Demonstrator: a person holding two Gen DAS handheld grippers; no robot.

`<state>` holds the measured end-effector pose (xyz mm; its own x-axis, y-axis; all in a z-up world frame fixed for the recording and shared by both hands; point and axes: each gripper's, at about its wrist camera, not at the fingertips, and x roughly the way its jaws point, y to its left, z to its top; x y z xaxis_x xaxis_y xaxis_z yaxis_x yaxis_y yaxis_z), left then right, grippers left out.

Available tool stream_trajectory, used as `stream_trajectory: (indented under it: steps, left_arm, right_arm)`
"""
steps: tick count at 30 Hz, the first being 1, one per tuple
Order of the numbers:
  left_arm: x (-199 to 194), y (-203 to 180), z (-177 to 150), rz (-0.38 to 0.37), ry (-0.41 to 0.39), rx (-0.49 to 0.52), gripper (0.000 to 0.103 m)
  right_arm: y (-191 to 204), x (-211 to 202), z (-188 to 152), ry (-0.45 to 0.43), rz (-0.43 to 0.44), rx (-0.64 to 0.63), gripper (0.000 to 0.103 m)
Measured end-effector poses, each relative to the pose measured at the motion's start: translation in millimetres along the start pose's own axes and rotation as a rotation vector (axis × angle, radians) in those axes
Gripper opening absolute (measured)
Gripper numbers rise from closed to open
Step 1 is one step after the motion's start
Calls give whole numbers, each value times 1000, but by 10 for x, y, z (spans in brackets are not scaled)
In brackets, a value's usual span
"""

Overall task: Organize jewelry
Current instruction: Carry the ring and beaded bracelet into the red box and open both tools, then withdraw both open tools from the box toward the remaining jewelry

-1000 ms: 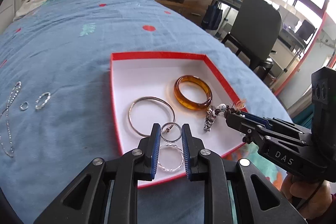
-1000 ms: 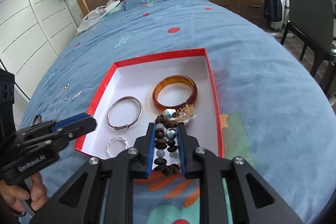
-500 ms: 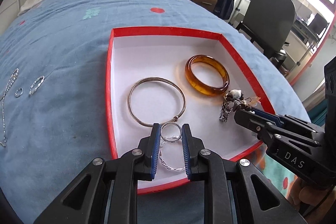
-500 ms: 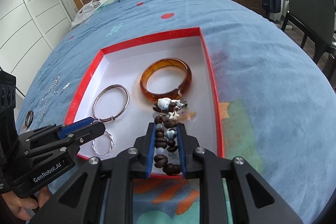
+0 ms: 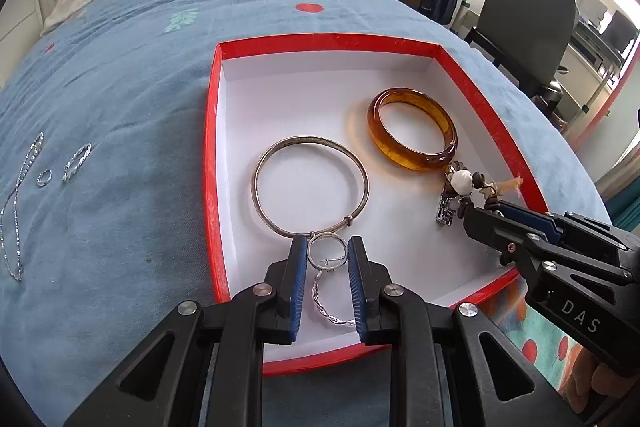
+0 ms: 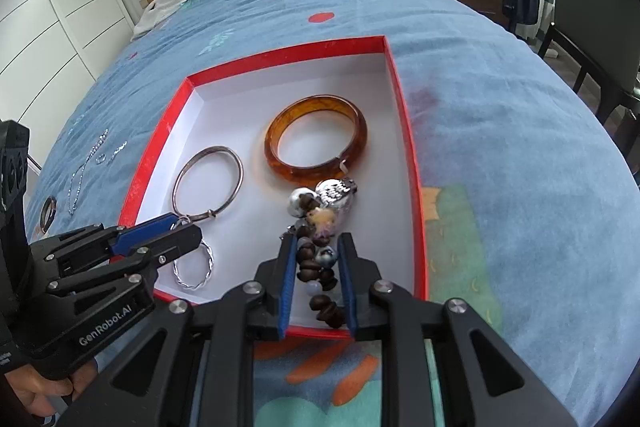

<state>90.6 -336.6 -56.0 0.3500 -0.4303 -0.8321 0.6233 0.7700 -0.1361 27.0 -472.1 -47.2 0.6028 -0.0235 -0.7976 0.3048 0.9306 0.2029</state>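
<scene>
- My left tool point(image 5: 327, 269) clamps a small silver ring point(image 5: 326, 254) between its blue pads, low over the near end of the red box point(image 5: 211, 163) on the bed point(image 5: 112, 79).
- A twisted silver ring point(image 5: 326, 311) lies on the box floor under that tool; the pads cover part of its loop.
- The thin silver bangle point(image 5: 310, 183) lies flat in the box, its clasp end just beside the held ring. I can't tell if they touch.
- My right tool point(image 6: 318, 281) is closed on a dark beaded bracelet point(image 6: 320, 267); the far end of the strand, with a silvery charm, rests on the box floor against the amber bangle point(image 6: 316, 143).
- The strand's near end is cut off behind the tool body.
- On the blanket left of the box: a thin chain point(image 5: 18, 195), a tiny ring point(image 5: 44, 177), a twisted ring point(image 5: 77, 156), all too small for detail.
- In the right wrist view another ring point(image 6: 48, 214) is half hidden behind the left tool's housing.
</scene>
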Motion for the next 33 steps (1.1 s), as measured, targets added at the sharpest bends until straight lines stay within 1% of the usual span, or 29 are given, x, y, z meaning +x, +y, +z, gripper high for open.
stream_trajectory:
  steps: [2,5,7,11,13,16,19,21,27,29,31,33]
  left_arm:
    - [-4,5,3,-4,5,-3,21]
    - [-23,-9,2,-6,7,-3,23]
    - [-36,-4,4,-8,3,-6,31]
    - [-86,5,-13,-11,0,-1,32]
    - [-121,10,-25,-13,-5,-4,37]
    - [-199,23,-37,-8,-16,-6,42]
    - [-286,37,-43,-13,-25,-14,42]
    - [-351,43,-50,0,-34,-14,45]
    - [-602,81,-80,12,-65,-30,47]
    - [-733,91,-94,19,-84,-32,51]
    - [-898,105,-122,34,-114,-35,61]
    - [-1041,134,-153,44,-139,-43,66]
  right_arm:
    - [10,5,7,10,-2,-3,24]
    - [24,-2,16,15,1,-5,34]
    - [30,-11,21,15,0,-5,42]
    - [24,-48,31,12,-2,7,44]
    - [14,-73,35,10,-3,10,44]
    - [10,-141,27,3,-8,19,44]
    - [11,-225,17,-6,-14,25,44]
    - [19,-289,12,-13,-20,29,44]
    - [79,-538,-11,-43,-27,30,44]
    - [126,-664,-18,-60,-28,28,44]
    - [170,-771,-17,-78,-25,27,44]
    - [242,-892,-22,-98,-23,25,44]
